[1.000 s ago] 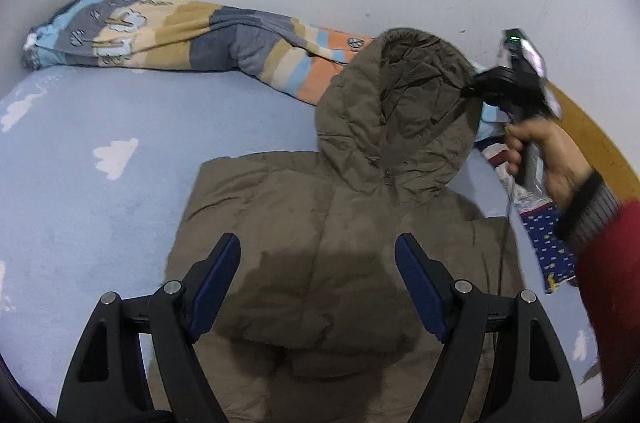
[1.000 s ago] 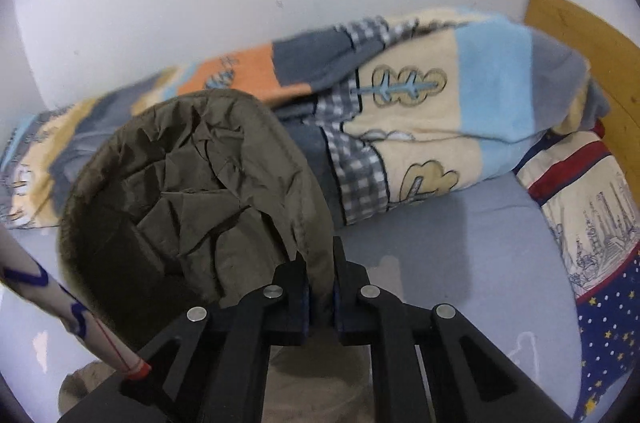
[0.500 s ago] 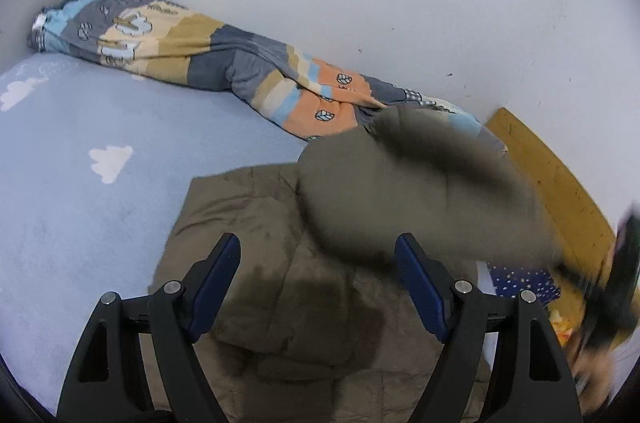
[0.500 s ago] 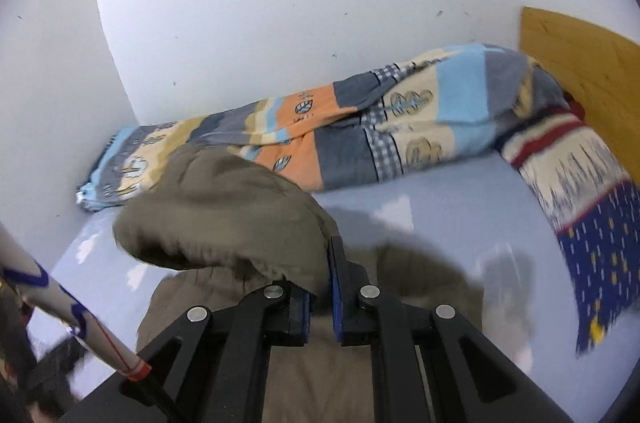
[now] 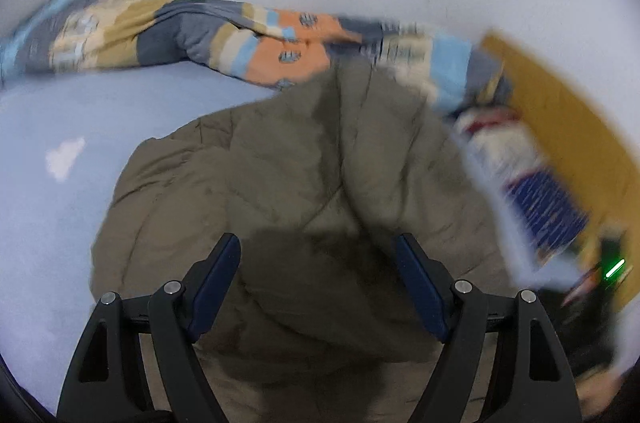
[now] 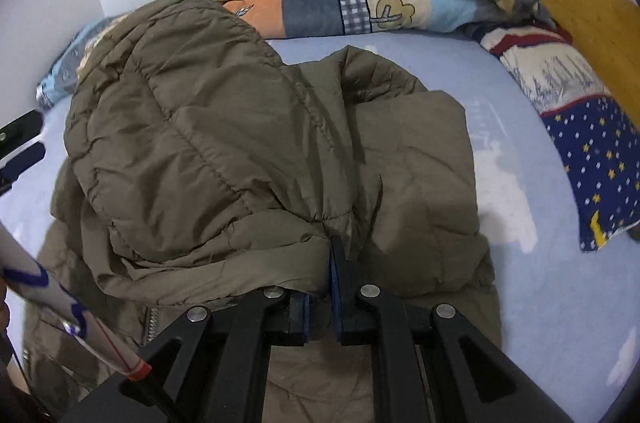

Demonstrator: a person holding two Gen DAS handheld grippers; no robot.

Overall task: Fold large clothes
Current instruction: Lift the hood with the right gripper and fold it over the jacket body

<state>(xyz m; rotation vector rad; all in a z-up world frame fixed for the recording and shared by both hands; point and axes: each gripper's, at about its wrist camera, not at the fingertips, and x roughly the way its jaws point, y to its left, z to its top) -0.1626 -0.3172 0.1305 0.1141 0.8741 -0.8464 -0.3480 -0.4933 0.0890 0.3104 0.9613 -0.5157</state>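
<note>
An olive-brown hooded puffer jacket [image 5: 288,183] lies folded on the light blue bed sheet [image 5: 60,111]. In the right wrist view its hood [image 6: 200,143] is turned down over the jacket body [image 6: 416,163]. My right gripper [image 6: 320,283] is shut on the hood's edge, low over the jacket. My left gripper [image 5: 320,279] is open and empty, hovering just above the jacket's near part. The left gripper's fingers [image 6: 20,159] show at the left edge of the right wrist view. The left wrist view is blurred.
A rolled patchwork blanket [image 6: 380,3] lies along the white wall at the back. A star-patterned pillow [image 6: 580,127] and a wooden headboard [image 6: 592,23] are at the right. Bare sheet [image 6: 540,283] lies right of the jacket.
My right gripper has swung the hood from upright down and toward me, laying it over the jacket body. My left gripper has stayed open and shifted over the jacket.
</note>
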